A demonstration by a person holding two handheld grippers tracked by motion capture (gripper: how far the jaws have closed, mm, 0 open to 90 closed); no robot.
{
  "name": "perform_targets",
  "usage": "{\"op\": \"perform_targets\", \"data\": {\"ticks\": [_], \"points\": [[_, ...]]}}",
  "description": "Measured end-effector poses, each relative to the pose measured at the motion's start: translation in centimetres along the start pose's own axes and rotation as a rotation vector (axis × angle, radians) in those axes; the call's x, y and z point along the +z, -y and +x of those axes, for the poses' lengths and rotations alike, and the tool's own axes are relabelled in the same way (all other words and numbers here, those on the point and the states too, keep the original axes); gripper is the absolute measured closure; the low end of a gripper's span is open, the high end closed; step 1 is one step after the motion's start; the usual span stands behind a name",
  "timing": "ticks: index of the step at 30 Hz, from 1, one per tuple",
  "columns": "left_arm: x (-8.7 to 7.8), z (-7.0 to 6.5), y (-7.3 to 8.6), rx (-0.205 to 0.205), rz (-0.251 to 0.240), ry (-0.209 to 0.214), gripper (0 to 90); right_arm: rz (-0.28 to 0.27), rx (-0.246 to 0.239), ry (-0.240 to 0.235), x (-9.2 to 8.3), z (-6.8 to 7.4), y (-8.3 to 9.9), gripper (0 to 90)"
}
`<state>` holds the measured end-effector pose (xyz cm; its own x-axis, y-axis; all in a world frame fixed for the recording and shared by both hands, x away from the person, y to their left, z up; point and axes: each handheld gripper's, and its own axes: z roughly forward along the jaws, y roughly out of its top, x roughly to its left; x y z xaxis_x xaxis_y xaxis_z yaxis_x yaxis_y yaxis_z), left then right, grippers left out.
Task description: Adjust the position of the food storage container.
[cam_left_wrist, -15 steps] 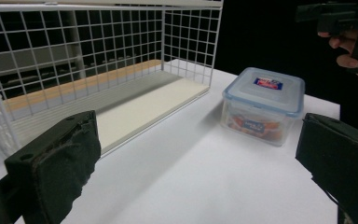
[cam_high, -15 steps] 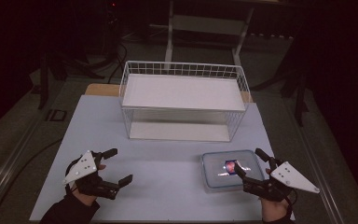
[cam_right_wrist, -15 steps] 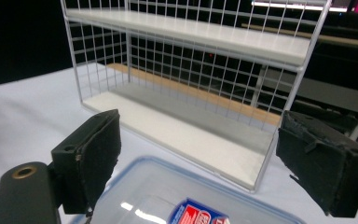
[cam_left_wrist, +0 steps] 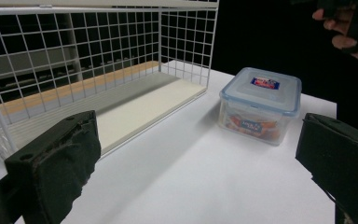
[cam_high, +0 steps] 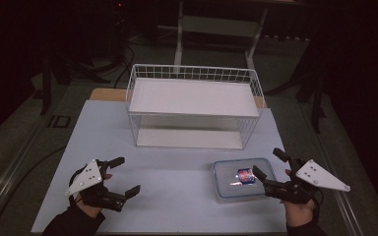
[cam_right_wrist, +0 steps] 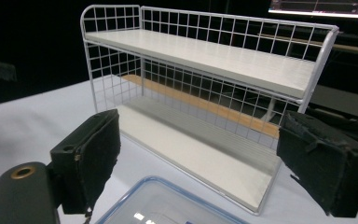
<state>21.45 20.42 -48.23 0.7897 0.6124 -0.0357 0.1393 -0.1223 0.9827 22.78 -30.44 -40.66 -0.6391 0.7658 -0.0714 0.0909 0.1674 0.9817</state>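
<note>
A clear plastic box (cam_high: pixel 243 179) with a blue-rimmed lid and a red-blue label stands on the white table (cam_high: pixel 172 167) at the front right; coloured packets show through its wall (cam_left_wrist: pixel 261 105). A white wire rack (cam_high: pixel 194 105) with two shelves stands behind it (cam_right_wrist: pixel 205 93). My right gripper (cam_high: pixel 270 166) is open just right of the box, its jaws wide above the lid's near edge (cam_right_wrist: pixel 168 205). My left gripper (cam_high: pixel 125 174) is open at the front left, apart from everything, pointing toward the box and the rack (cam_left_wrist: pixel 98 74).
The rack's lower shelf (cam_left_wrist: pixel 135 105) and upper shelf (cam_right_wrist: pixel 205 53) are bare. A wooden strip (cam_high: pixel 103 93) edges the table behind the rack. Dark floor and a metal stand (cam_high: pixel 216 29) lie beyond. Open table surface spreads between the grippers.
Both grippers and the box stand about where they were; no clear movement.
</note>
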Motion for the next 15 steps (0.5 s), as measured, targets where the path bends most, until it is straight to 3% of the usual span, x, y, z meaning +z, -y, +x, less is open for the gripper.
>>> {"op": "perform_targets", "data": {"ticks": [5,8,10,11,15], "points": [[0.0,-0.1,0.0,0.009,-0.004,-0.005,0.0,0.004,0.031,0.009,-0.2,-2.1,-0.4,11.5],[0.0,0.0,0.1,0.002,-0.006,-0.006,0.0,0.043,0.038,0.03,-0.1,-3.2,-0.2,13.5],[0.0,0.1,0.1,-0.003,-0.008,-0.003,0.0,0.081,0.034,0.025,0.0,-3.8,0.1,13.1],[0.0,0.1,0.1,-0.003,-0.008,-0.003,0.0,0.083,0.036,-0.002,0.0,-4.1,0.3,13.1],[0.0,0.1,0.1,-0.002,-0.006,-0.004,0.0,0.104,0.051,0.012,0.0,-5.0,1.6,18.0]]}}
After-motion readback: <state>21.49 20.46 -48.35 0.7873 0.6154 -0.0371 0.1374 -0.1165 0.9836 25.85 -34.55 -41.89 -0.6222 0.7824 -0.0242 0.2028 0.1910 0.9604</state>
